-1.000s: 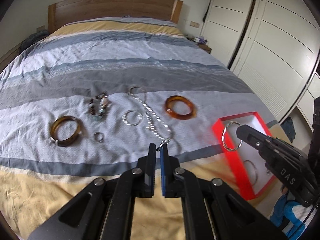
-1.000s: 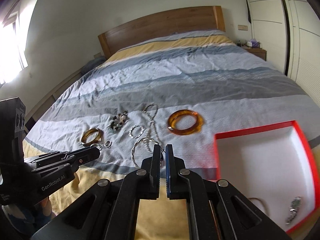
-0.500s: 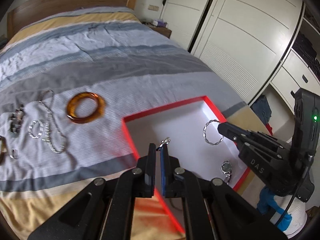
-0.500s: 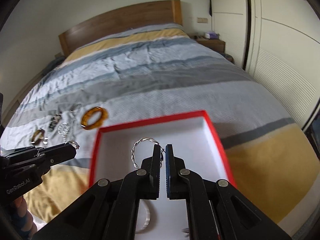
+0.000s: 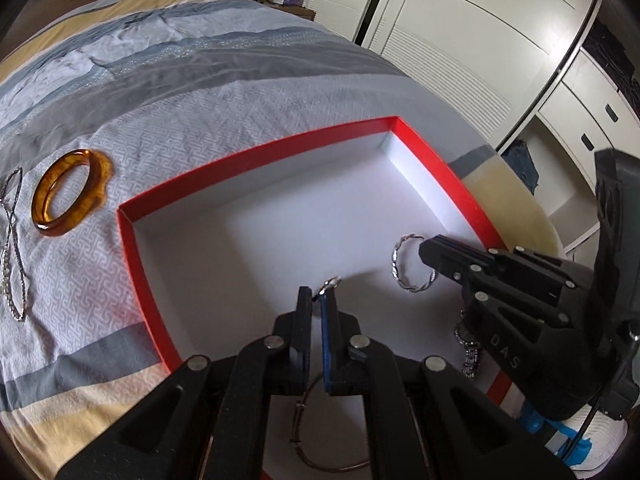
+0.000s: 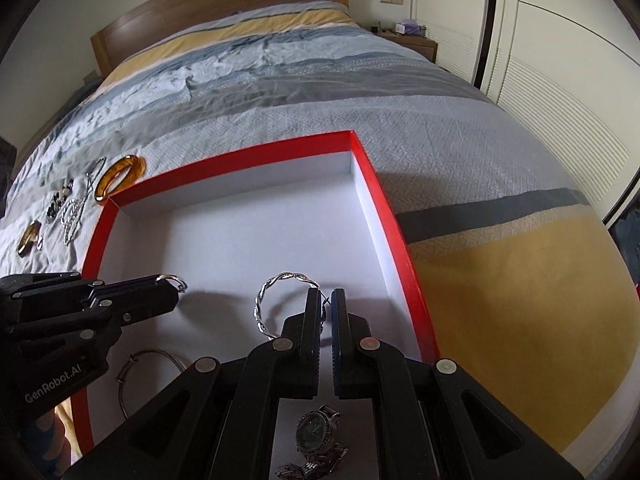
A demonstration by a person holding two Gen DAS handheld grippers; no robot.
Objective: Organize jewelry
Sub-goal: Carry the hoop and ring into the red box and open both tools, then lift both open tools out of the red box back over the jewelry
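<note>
Hovering both grippers over the red box [image 6: 382, 204], we judge the release to turn on one thing — each piece hangs clear above the white floor, so opening should drop it inside. Our right gripper [image 6: 325, 300], low centre of its frame, pinches the twisted bangle [image 6: 276, 300] with jaws nearly closed, the hoop upright and leaning left of the tips. Our left gripper [image 5: 317, 300] clamps a small ring [image 5: 330, 283] at its tips, also narrow. Both sit about equally near the floor. A watch [image 6: 316, 432] and wire bangle [image 6: 148, 368] lie inside; the amber bangle [image 5: 70, 192] waits upper left on the bed [image 5: 240, 92].
</note>
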